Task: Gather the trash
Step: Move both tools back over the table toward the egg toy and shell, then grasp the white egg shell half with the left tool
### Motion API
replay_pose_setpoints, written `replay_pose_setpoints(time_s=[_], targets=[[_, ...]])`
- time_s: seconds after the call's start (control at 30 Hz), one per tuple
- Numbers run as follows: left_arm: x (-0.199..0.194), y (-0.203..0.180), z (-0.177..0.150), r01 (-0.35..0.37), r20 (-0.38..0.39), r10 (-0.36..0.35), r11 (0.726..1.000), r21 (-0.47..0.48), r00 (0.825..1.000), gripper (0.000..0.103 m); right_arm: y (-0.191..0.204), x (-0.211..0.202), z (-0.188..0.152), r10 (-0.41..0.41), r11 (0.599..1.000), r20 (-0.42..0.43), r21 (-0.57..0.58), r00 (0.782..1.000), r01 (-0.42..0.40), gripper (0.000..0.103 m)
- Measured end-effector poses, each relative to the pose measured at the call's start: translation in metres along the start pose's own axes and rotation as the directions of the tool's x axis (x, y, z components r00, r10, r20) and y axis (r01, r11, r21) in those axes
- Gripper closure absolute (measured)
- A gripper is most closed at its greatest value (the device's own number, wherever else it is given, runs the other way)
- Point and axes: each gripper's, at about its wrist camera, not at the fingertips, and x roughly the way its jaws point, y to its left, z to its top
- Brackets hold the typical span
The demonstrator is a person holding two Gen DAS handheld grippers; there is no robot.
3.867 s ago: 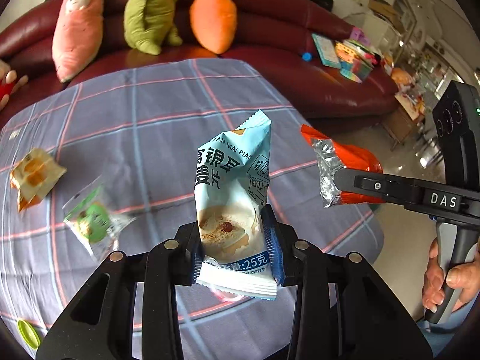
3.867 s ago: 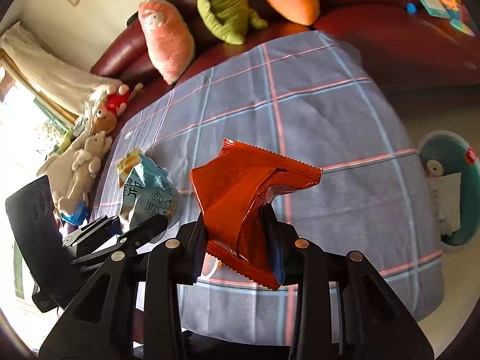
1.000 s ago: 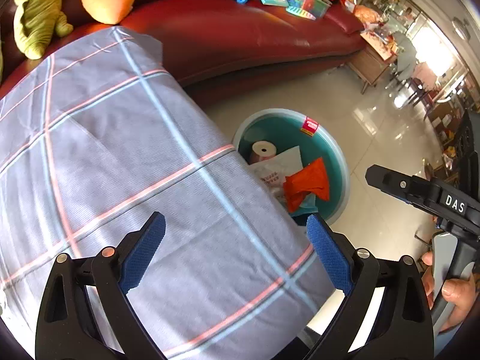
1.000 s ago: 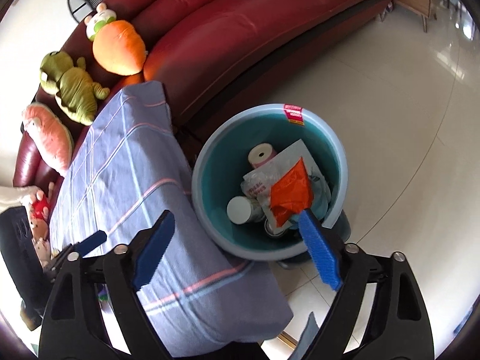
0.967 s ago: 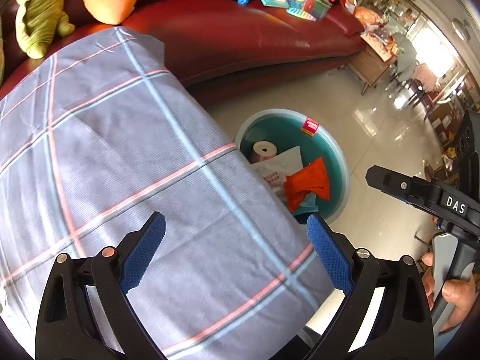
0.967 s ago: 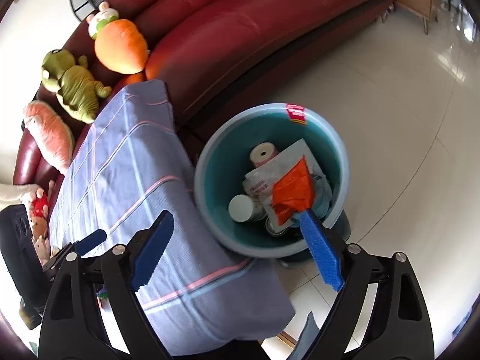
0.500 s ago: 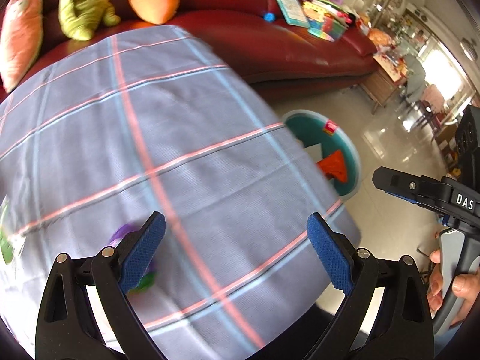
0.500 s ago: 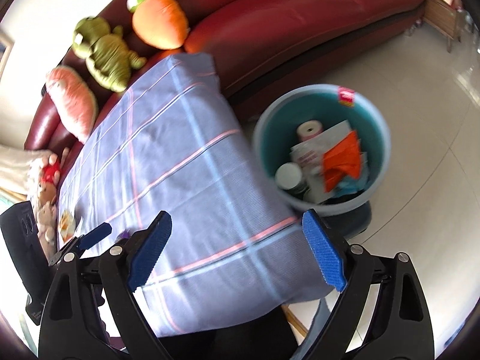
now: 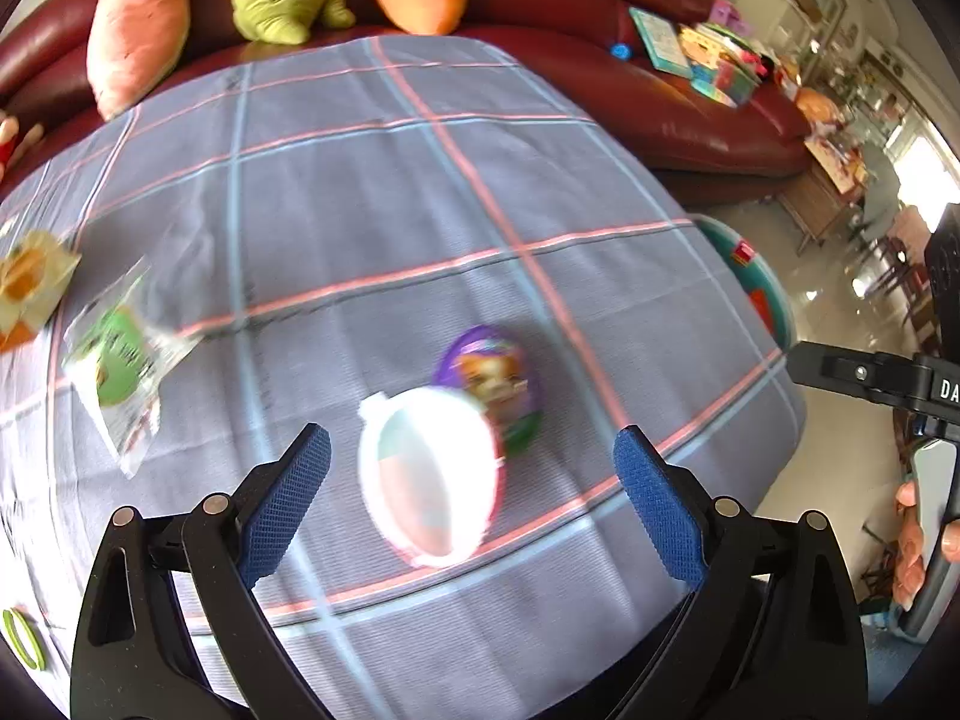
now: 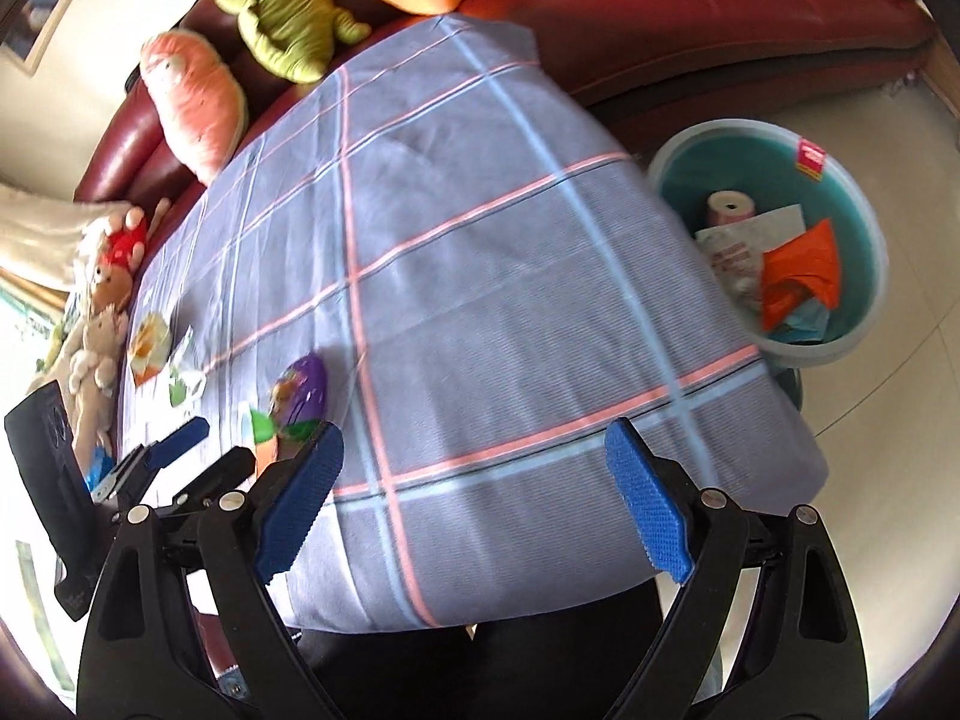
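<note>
Since a second ago both my views have swung off the bin and back over the table, and my hands are empty, the blue and orange wrappers having gone into the bin. In the left wrist view, my left gripper [image 9: 471, 495] has its jaws spread wide with nothing between the pads; just ahead of them on the checked tablecloth [image 9: 372, 192] lies an open plastic egg capsule [image 9: 429, 474], its pale half touching the purple printed half [image 9: 495, 375]. I judge it light, stiff and smooth, so I would pinch across the narrow width of one shell, gently, lest it squirt out. Farther left lie a green-printed clear wrapper [image 9: 117, 354] and a yellow-orange wrapper [image 9: 27, 282], both soft, crinkly and featherlight; pinching a sealed edge should do. In the right wrist view, my right gripper [image 10: 474, 501] is likewise spread and empty over the table's near edge. The teal bin [image 10: 864, 210] stands on the floor beside the table, holding an orange wrapper [image 10: 807, 273], a white packet [image 10: 744, 240] and a paper roll [image 10: 729, 207].
</note>
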Motion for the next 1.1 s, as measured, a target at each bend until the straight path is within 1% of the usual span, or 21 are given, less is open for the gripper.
replay_pose_setpoints(time_s=[0.13,0.27,0.37,0.4,0.43,0.47,0.53,0.57,0.6,0.63,0.67,0.73,0.83,1.0,1.1], targets=[[0.003,0.022,-0.009,0.014,-0.011,-0.014,0.999,-0.038,1.0,0.008,0.004,0.008,-0.003,0.004,1.0,-0.017,0.0,1.0,-0.004,0.018],[0.012,0.027,-0.017,0.022,-0.037,-0.023,1.0,-0.017,0.999,0.008,0.004,0.015,-0.004,0.003,1.0,-0.028,0.011,1.0,-0.003,0.018],[0.02,0.029,-0.018,0.036,-0.061,-0.037,0.999,-0.018,0.997,0.008,0.005,0.018,-0.005,0.002,1.0,-0.04,0.01,0.999,-0.002,0.018],[0.022,0.029,-0.018,0.038,-0.062,-0.039,0.999,-0.015,0.997,0.009,0.006,0.019,-0.005,0.001,1.0,-0.042,0.01,0.999,0.0,0.018],[0.023,0.028,-0.018,0.037,-0.062,-0.037,0.999,-0.01,0.997,0.014,0.007,0.02,-0.005,-0.001,1.0,-0.043,0.01,0.999,0.001,0.018],[0.023,0.026,-0.017,0.029,-0.056,-0.029,1.0,-0.004,0.998,0.015,0.007,0.02,-0.005,-0.003,1.0,-0.044,0.01,0.999,0.003,0.018],[0.021,0.023,-0.015,0.042,-0.055,-0.041,0.999,0.01,0.998,0.024,0.007,0.021,-0.004,-0.008,1.0,-0.045,0.011,0.999,0.008,0.018],[0.023,0.023,-0.015,0.047,-0.055,-0.046,0.999,0.013,0.997,0.027,0.007,0.022,-0.004,-0.01,1.0,-0.045,0.011,0.999,0.01,0.018],[0.025,0.022,-0.014,0.054,-0.055,-0.053,0.998,0.017,0.997,0.033,0.008,0.022,-0.003,-0.012,1.0,-0.046,0.011,0.999,0.012,0.018],[0.025,0.021,-0.015,0.055,-0.053,-0.053,0.998,0.024,0.997,0.045,0.009,0.023,-0.003,-0.015,1.0,-0.047,0.011,0.999,0.015,0.018],[0.025,0.02,-0.015,0.041,-0.044,-0.039,0.999,0.036,0.998,0.048,0.01,0.024,-0.003,-0.018,1.0,-0.05,0.008,0.999,0.018,0.018],[0.024,0.019,-0.015,0.04,-0.034,-0.039,0.998,0.041,0.999,0.049,0.014,0.027,-0.002,-0.021,1.0,-0.056,-0.001,0.998,0.021,0.018],[0.014,0.029,-0.012,0.027,0.0,-0.027,1.0,0.008,1.0,0.049,0.026,0.031,0.0,-0.024,0.999,-0.061,-0.031,0.998,0.022,0.018],[-0.008,0.06,-0.009,0.01,0.047,-0.006,0.997,-0.072,0.999,0.049,0.064,0.048,0.006,-0.012,0.991,-0.063,-0.134,0.998,0.003,0.018],[-0.024,0.081,-0.011,0.013,0.079,-0.003,0.992,-0.126,0.997,0.049,0.096,0.065,0.005,-0.008,0.975,-0.06,-0.222,0.998,-0.006,0.018]])
